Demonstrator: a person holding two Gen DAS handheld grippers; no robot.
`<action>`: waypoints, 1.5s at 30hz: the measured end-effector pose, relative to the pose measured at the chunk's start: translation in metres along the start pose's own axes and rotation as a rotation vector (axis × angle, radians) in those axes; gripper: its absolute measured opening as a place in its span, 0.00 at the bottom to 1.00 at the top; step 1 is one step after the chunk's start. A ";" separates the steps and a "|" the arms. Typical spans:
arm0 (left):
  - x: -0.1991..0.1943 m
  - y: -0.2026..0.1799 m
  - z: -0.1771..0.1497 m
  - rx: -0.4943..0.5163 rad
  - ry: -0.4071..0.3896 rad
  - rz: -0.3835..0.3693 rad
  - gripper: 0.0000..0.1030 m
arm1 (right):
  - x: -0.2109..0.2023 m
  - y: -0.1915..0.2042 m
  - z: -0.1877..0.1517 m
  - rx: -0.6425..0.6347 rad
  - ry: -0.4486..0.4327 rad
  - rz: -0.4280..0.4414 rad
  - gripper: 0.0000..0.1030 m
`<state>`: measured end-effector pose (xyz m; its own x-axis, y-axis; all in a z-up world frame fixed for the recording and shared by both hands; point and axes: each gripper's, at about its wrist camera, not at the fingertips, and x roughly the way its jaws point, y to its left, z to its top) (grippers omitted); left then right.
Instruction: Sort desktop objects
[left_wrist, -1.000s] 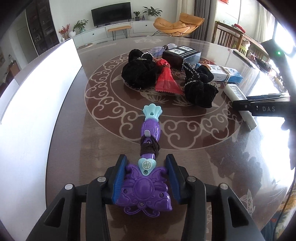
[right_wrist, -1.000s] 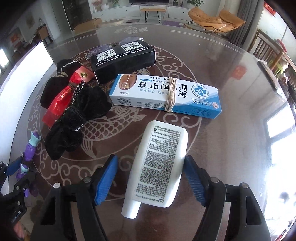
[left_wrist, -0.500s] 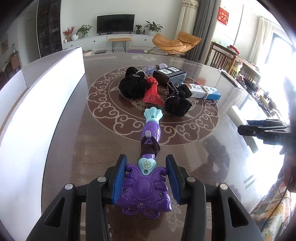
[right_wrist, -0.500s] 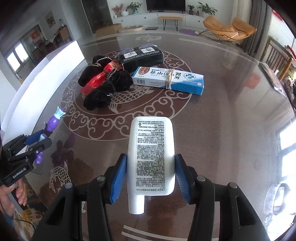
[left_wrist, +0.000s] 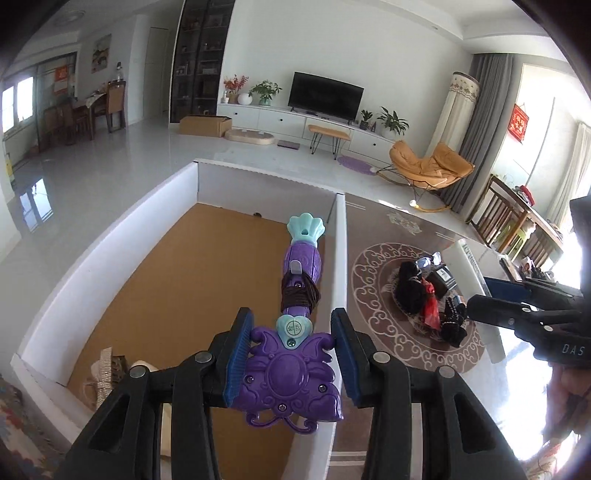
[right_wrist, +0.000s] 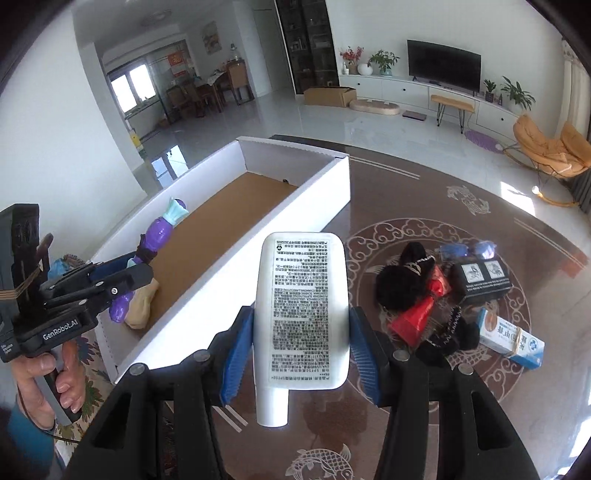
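Note:
My left gripper (left_wrist: 291, 354) is shut on a purple toy wand (left_wrist: 295, 332) with a teal tip and holds it in the air over the white cardboard box (left_wrist: 110, 236) with a brown floor. The wand also shows in the right wrist view (right_wrist: 155, 243). My right gripper (right_wrist: 301, 354) is shut on a white tube (right_wrist: 303, 314) with printed text and holds it above the table beside the box's right wall (right_wrist: 258, 236).
On the patterned dark table (right_wrist: 424, 406) lie black velvet pouches (right_wrist: 406, 280), a red packet (right_wrist: 421, 310), a black box (right_wrist: 480, 277) and a blue-white carton (right_wrist: 513, 339). A few items (left_wrist: 107, 369) lie in the box's near end.
Both grippers lifted and swung left with their objects. The left one now hangs over the open box; the right one has come up beside the box.

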<state>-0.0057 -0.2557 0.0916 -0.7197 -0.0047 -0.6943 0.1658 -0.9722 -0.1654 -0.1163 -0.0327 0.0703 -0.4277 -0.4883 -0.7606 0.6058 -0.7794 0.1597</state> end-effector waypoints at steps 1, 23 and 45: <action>0.006 0.018 0.002 -0.017 0.021 0.036 0.42 | 0.006 0.021 0.011 -0.031 -0.007 0.024 0.51; 0.050 0.087 -0.017 -0.097 0.155 0.246 0.68 | 0.130 0.149 0.025 -0.134 0.036 0.126 0.83; 0.135 -0.228 -0.116 0.294 0.201 -0.104 1.00 | 0.016 -0.201 -0.206 0.307 0.032 -0.491 1.00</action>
<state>-0.0626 -0.0074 -0.0451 -0.5709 0.1149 -0.8129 -0.1229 -0.9910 -0.0538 -0.1066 0.1968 -0.1040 -0.5863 -0.0326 -0.8094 0.1170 -0.9921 -0.0448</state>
